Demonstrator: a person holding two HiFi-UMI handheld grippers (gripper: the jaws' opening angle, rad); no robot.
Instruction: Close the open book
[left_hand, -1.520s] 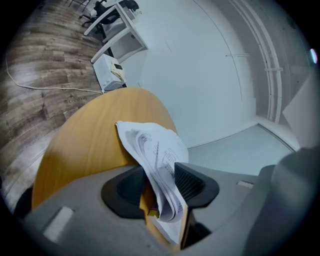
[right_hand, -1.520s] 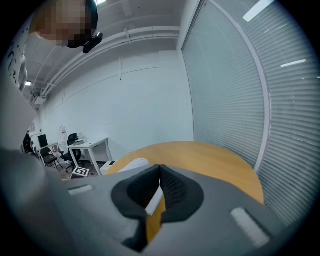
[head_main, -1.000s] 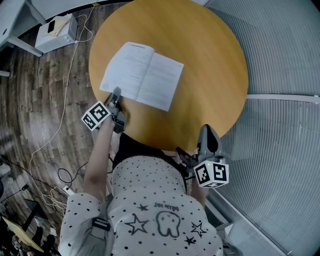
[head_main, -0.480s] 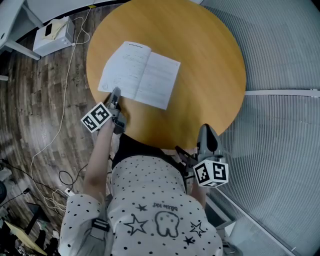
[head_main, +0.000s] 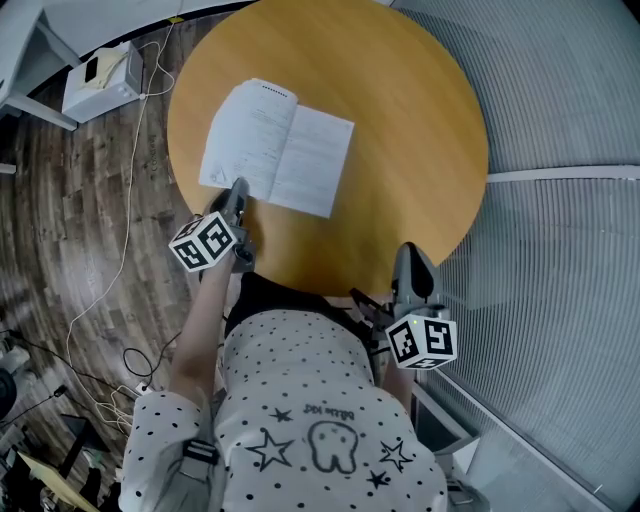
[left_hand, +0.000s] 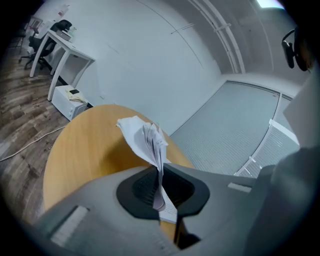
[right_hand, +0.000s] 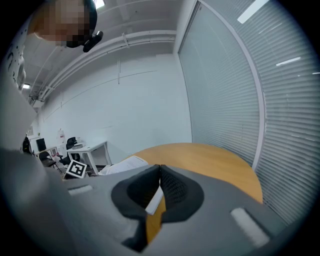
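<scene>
You are pinching lifted pages of the book (head_main: 280, 150) in your left fingers (left_hand: 141, 189), while your right fingers (right_hand: 177, 188) are resting shut, empty.

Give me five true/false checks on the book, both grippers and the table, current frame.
1. The left gripper is shut on pages of the book. True.
2. The book lies closed. False: it is open on the table, with the pinched pages raised.
3. The right gripper holds the book's right-hand page. False: it is shut on nothing, clear of the book.
4. The table is round and wooden. True.
5. A white box sits on the table. False: it stands on the floor.
</scene>
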